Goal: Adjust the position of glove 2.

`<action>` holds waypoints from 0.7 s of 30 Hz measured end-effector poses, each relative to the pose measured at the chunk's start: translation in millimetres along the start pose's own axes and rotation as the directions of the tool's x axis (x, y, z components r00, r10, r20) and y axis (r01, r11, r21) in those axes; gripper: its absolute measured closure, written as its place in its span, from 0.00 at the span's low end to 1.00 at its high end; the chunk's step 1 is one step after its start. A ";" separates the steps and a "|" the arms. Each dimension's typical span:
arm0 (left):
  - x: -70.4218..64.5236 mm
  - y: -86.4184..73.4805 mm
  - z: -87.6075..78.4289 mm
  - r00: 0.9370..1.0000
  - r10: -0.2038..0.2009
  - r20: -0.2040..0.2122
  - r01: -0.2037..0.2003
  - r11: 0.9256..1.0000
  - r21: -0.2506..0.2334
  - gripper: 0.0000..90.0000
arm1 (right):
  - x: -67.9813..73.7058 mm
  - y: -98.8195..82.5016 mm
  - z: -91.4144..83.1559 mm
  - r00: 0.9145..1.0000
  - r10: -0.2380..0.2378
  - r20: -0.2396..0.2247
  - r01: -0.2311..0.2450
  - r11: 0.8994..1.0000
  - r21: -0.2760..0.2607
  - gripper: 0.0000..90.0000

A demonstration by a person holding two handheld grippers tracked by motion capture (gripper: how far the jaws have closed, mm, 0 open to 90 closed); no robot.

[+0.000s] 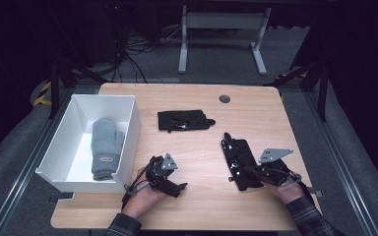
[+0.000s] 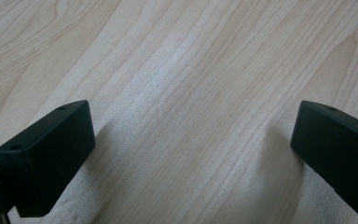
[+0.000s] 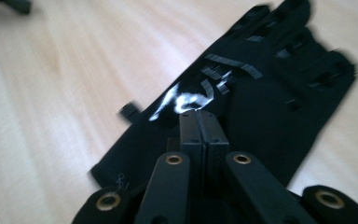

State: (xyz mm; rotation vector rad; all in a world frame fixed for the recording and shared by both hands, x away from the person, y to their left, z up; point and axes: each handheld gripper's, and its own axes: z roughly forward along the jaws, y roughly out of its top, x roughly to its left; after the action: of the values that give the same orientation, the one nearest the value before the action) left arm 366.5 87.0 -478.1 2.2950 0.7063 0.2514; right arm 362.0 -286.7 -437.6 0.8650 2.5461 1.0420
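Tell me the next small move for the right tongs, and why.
Probably lift the near black glove and carry it toward the white box. The right tongs are shut on the glove's fabric, and a grey mitten already lies in that box.

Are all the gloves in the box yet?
Not yet. The grey mitten lies in the white box. The right gripper is shut on the near black glove. The far black glove still waits on the table.
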 end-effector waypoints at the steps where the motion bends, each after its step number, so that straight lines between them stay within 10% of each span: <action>1: 0.0 0.0 0.0 1.000 0.000 0.000 0.000 1.000 0.000 0.00 | -5.8 2.4 -0.3 1.000 0.005 0.016 -0.005 1.000 -0.006 1.00; 12: 0.0 0.0 0.0 1.000 0.000 0.000 0.000 1.000 0.000 0.00 | -50.6 17.1 21.6 0.996 0.048 0.071 -0.047 0.999 -0.010 1.00; 21: -0.1 0.0 0.1 1.000 -0.002 0.000 0.002 1.000 -0.001 0.00 | -47.2 14.2 31.9 0.998 0.038 0.057 -0.040 0.998 0.044 1.00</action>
State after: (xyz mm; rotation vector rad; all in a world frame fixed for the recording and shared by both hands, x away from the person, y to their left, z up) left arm 366.4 86.9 -478.2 2.2930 0.7079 0.2513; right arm 419.3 -290.0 -449.7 0.9456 2.5249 0.9606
